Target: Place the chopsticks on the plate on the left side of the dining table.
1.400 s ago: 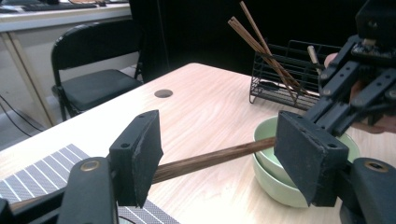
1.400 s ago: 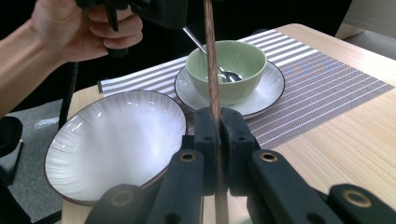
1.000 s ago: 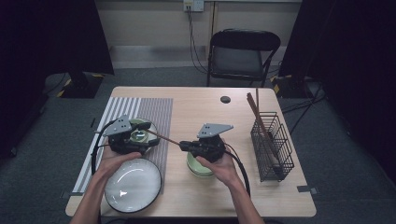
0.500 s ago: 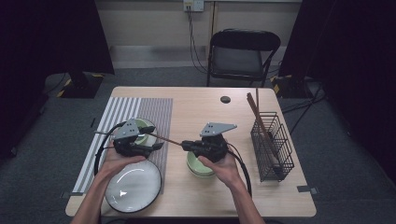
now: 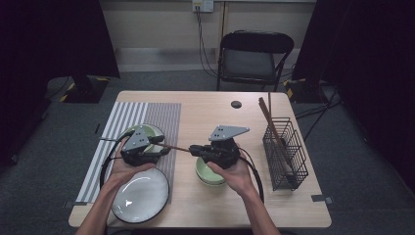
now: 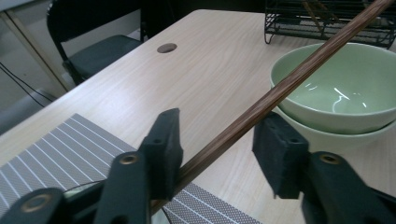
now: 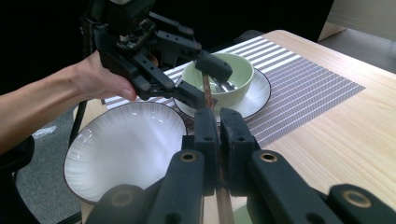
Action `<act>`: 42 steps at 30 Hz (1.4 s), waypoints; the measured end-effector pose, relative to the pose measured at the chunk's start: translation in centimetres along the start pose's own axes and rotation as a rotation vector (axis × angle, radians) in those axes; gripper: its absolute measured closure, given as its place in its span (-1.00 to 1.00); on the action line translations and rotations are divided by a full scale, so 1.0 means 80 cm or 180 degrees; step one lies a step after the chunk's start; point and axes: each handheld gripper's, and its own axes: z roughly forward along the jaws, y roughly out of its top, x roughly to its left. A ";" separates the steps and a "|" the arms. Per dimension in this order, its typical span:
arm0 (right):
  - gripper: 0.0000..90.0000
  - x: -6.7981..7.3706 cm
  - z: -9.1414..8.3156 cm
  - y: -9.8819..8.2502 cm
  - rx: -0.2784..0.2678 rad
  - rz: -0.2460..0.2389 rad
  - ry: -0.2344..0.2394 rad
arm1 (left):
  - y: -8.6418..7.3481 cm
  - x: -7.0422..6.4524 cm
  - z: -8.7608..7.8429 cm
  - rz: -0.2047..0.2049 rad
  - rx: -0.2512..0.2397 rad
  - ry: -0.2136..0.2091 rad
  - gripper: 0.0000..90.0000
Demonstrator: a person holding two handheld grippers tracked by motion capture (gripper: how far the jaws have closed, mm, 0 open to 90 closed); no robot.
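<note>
A dark wooden chopstick (image 5: 178, 148) spans the gap between my two grippers above the table. My right gripper (image 5: 193, 148) is shut on one end of it; its pads (image 7: 206, 126) clamp the chopstick (image 7: 206, 91). My left gripper (image 5: 164, 149) has the other end between its jaws, which have just been closing. In the left gripper view the chopstick (image 6: 280, 91) lies against one pad (image 6: 163, 149), and the other pad stands apart from it, so my left gripper (image 6: 219, 135) is open.
Two stacked green bowls (image 5: 208, 174) sit under my right hand. A green bowl on a saucer (image 5: 147, 131) rests on the striped placemat (image 5: 142, 117). A white plate (image 5: 139, 196) lies at the front left. A black wire basket (image 5: 286, 154) holding chopsticks stands on the right.
The left gripper's jaws have drawn closer around the chopstick. Both hands stay about where they were.
</note>
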 end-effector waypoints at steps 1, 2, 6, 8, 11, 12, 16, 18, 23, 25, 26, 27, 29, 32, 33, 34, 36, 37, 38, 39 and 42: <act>0.92 0.000 -0.001 0.001 0.0005 -0.0005 0.0002 | -0.001 0.001 0.000 -0.0024 -0.0012 -0.0019 0.20; 0.92 0.000 -0.001 0.002 -0.0008 0.0001 0.0001 | -0.001 0.002 0.001 -0.0064 -0.0008 -0.0050 0.20; 0.92 -0.001 -0.003 0.008 -0.0040 0.0012 0.0013 | -0.005 0.000 0.006 -0.0054 0.0042 -0.0145 0.31; 0.93 -0.002 -0.006 0.011 -0.0089 0.0005 0.0020 | -0.005 -0.002 0.009 -0.0058 0.0069 -0.0249 0.38; 0.94 0.000 -0.014 0.019 -0.0258 -0.0038 0.0027 | -0.004 -0.010 0.017 -0.0018 0.0095 -0.0369 0.50; 0.93 -0.001 -0.015 0.022 -0.0301 -0.0034 0.0038 | -0.003 -0.013 0.020 0.0001 0.0128 -0.0396 0.55; 0.77 -0.004 -0.016 0.032 -0.0372 -0.0083 0.0062 | -0.003 -0.018 0.027 -0.0015 0.0146 -0.0530 0.66; 0.67 -0.007 -0.016 0.036 -0.0412 -0.0084 0.0010 | -0.002 -0.020 0.027 -0.0039 0.0133 -0.0566 0.69; 0.32 -0.016 -0.014 0.043 -0.0543 -0.0066 0.0026 | 0.000 -0.026 0.028 -0.0013 0.0092 -0.0715 0.80; 0.18 -0.021 -0.013 0.047 -0.0593 -0.0012 0.0035 | 0.002 -0.028 0.030 0.0013 0.0071 -0.0795 0.85; 0.15 -0.022 -0.012 0.049 -0.0617 -0.0030 0.0002 | 0.003 -0.029 0.030 0.0020 0.0068 -0.0799 0.86; 0.10 -0.023 -0.011 0.049 -0.0633 -0.0015 0.0003 | 0.004 -0.031 0.030 0.0047 0.0077 -0.0804 0.87; 0.08 -0.025 -0.009 0.049 -0.0648 -0.0001 0.0021 | 0.005 -0.031 0.031 -0.0006 0.0060 -0.0847 0.88; 0.08 -0.031 -0.005 0.041 -0.0664 0.0089 0.0073 | 0.005 -0.029 0.029 -0.0131 -0.0046 -0.0930 0.88; 0.07 -0.033 -0.002 0.037 -0.0651 0.0113 0.0051 | 0.006 -0.028 0.028 -0.0158 -0.0076 -0.0930 0.88; 0.07 -0.034 0.001 0.034 -0.0623 0.0122 0.0025 | 0.006 -0.027 0.026 -0.0204 -0.0123 -0.0919 0.88; 0.07 -0.037 0.009 0.026 -0.0562 0.0171 0.0034 | 0.007 -0.024 0.021 -0.0288 -0.0253 -0.0928 0.88; 0.10 -0.038 0.014 0.022 -0.0560 0.0200 0.0041 | 0.007 -0.023 0.020 -0.0327 -0.0285 -0.0915 0.88; 0.17 -0.038 0.017 0.020 -0.0557 0.0208 0.0081 | 0.008 -0.023 0.020 -0.0320 -0.0307 -0.0904 0.88; 0.18 -0.037 0.019 0.018 -0.0563 0.0192 0.0126 | 0.008 -0.023 0.019 -0.0355 -0.0323 -0.0916 0.88; 0.29 -0.029 0.026 0.015 -0.0612 0.0145 0.0200 | 0.009 -0.023 0.019 -0.0424 -0.0395 -0.0969 0.88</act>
